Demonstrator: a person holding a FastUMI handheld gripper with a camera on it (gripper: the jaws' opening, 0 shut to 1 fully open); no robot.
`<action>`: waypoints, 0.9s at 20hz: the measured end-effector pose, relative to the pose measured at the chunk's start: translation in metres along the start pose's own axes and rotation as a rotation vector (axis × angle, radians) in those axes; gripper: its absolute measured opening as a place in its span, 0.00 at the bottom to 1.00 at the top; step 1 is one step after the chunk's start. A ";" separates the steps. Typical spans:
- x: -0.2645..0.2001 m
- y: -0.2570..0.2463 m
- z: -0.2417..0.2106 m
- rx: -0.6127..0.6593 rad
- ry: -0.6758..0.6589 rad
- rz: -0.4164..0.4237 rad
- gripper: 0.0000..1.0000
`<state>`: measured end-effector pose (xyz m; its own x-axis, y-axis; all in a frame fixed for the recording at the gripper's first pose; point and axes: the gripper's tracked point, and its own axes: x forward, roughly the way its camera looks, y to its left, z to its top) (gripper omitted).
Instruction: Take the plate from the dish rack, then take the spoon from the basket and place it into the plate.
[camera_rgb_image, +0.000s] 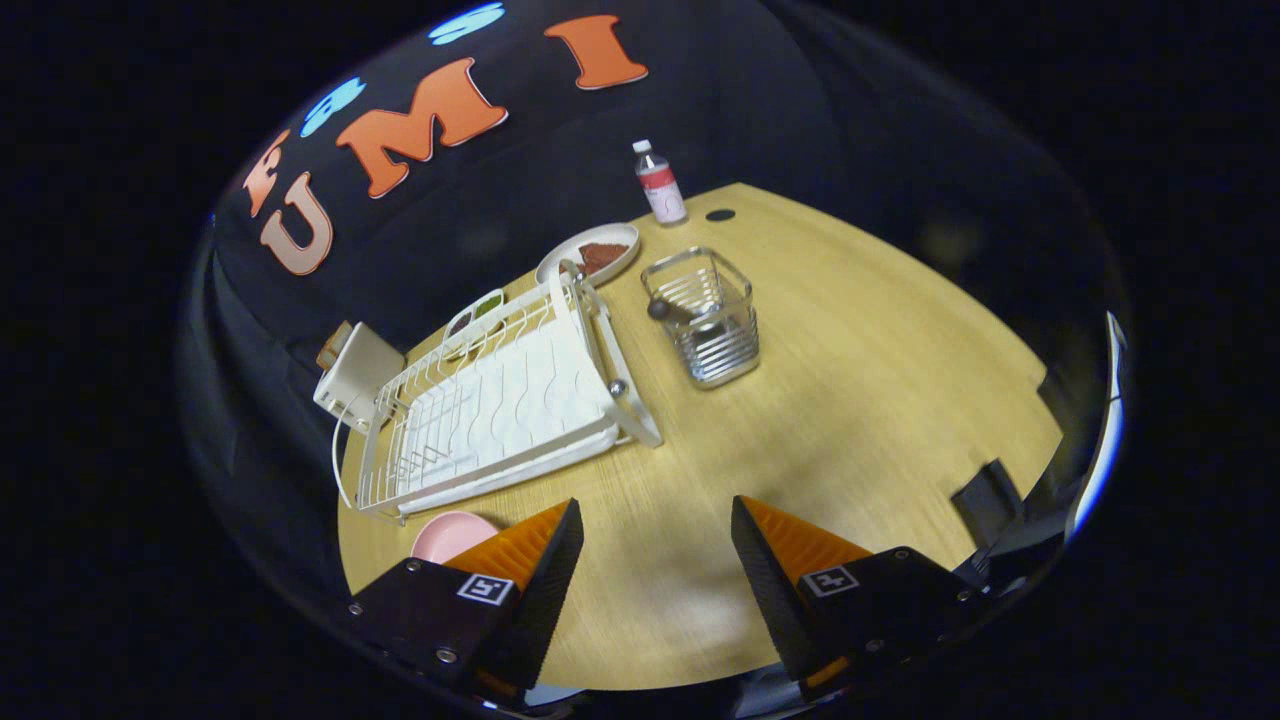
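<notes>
With my gripper (655, 560) spread empty above the table, the round pink plate (452, 534) lies beside the white wire dish rack (490, 410), while the dark-handled spoon (668, 310) waits in the wire basket (708, 318).

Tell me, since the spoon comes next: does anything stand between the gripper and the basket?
Nothing visible does. The open gripper faces bare table up to the wire basket, where the spoon sits; the dish rack stands beside that path.

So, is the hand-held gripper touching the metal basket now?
Apart. The gripper view shows the hand-held gripper open, with bare wooden table between its fingers and the metal basket well beyond them.
</notes>
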<state>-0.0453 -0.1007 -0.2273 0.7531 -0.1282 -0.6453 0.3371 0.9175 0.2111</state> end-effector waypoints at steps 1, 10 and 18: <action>-0.002 -0.004 0.014 -0.028 -0.037 -0.012 0.91; 0.003 0.005 0.092 -0.209 -0.306 -0.058 0.99; 0.041 0.002 0.111 -0.341 -0.459 -0.118 0.99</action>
<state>0.0482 -0.1461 -0.1720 0.9150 -0.3169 -0.2496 0.2897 0.9468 -0.1400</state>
